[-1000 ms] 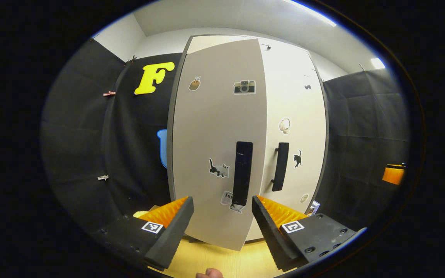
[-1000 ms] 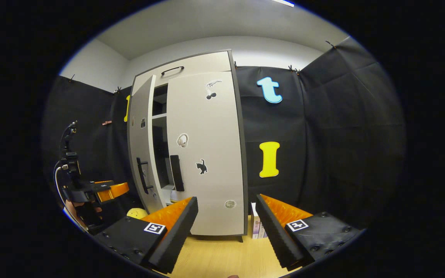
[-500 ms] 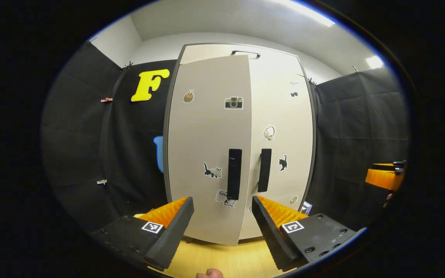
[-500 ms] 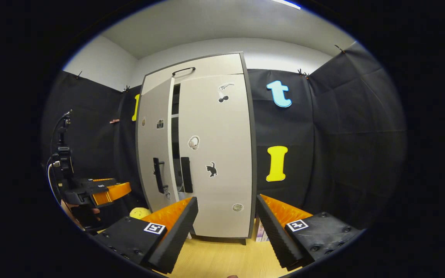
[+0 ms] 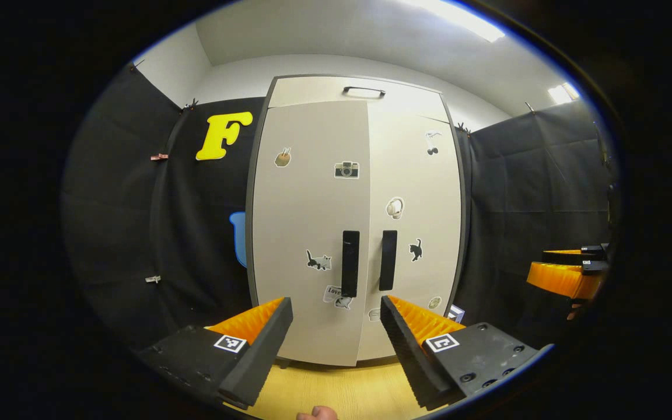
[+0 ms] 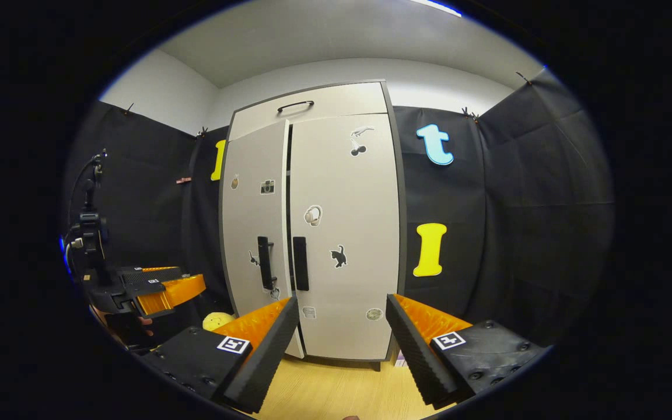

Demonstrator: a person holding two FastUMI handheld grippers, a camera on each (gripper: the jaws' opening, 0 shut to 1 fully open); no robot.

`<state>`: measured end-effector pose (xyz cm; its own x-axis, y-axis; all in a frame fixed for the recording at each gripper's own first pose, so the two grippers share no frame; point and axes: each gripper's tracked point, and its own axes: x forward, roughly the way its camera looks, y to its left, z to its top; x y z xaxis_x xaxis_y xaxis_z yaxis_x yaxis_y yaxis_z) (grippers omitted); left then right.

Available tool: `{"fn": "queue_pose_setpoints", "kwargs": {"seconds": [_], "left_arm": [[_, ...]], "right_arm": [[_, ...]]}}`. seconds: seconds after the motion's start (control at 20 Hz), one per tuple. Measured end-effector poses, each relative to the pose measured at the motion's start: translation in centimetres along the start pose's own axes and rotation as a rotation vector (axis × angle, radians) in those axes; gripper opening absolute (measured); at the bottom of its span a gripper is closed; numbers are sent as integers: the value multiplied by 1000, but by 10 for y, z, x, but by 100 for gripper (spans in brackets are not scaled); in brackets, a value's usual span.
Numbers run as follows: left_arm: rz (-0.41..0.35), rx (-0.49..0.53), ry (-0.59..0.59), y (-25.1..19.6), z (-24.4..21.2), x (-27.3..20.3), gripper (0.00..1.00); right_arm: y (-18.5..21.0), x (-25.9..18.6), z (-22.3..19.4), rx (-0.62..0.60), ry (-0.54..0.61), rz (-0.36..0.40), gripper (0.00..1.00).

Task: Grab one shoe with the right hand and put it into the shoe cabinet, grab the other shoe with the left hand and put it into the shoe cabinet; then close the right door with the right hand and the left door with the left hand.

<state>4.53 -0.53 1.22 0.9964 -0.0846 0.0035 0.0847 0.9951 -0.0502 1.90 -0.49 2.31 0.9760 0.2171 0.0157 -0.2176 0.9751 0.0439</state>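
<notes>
Shoe cabinet [image 5: 406, 93]: tall, pale grey w/ dark edging, upright on wood floor vs black cloth wall. Right door [image 5: 415, 192] shut flush; left door [image 6: 254, 221] nearly shut, thin dark gap at centre. Black vertical handles side by side, stickers on both.

Cabinet [image 6: 345, 303]: tall, pale, standing far centre against the black cloth wall on a wooden floor [image 6: 324, 394].
Right door [image 6: 359, 221]: flush with the frame, stickers on its face, dark handle [image 6: 300, 263] at its left edge.
Left door [image 6: 251, 216]: nearly flush, a thin dark gap along its right edge, own handle [image 6: 263, 263] standing just off the panel.
Top panel [image 6: 336, 99]: curved handle, above both doors.
Right gripper [image 6: 342, 344]: near, bottom centre, fingers spread wide, nothing between them, apart from the cabinet.
Left gripper [image 6: 167, 290]: far left, held by a hand, pointing toward the cabinet, clear of it.
Yellow object [image 6: 217, 321]: low, just left of the cabinet, partly hidden.
</notes>
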Motion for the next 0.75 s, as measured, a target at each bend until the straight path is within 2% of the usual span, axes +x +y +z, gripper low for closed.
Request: {"fn": "queue_pose_setpoints", "kwargs": {"seconds": [0.55,0.75], "left_arm": [[-7,1,5,-1,-3,-2,95],[-4,6,13,-1,-4,1,95]], "right_arm": [[4,1,-3,-3,7,0,98],[-3,2,-2,1,7,-24,98]]}}
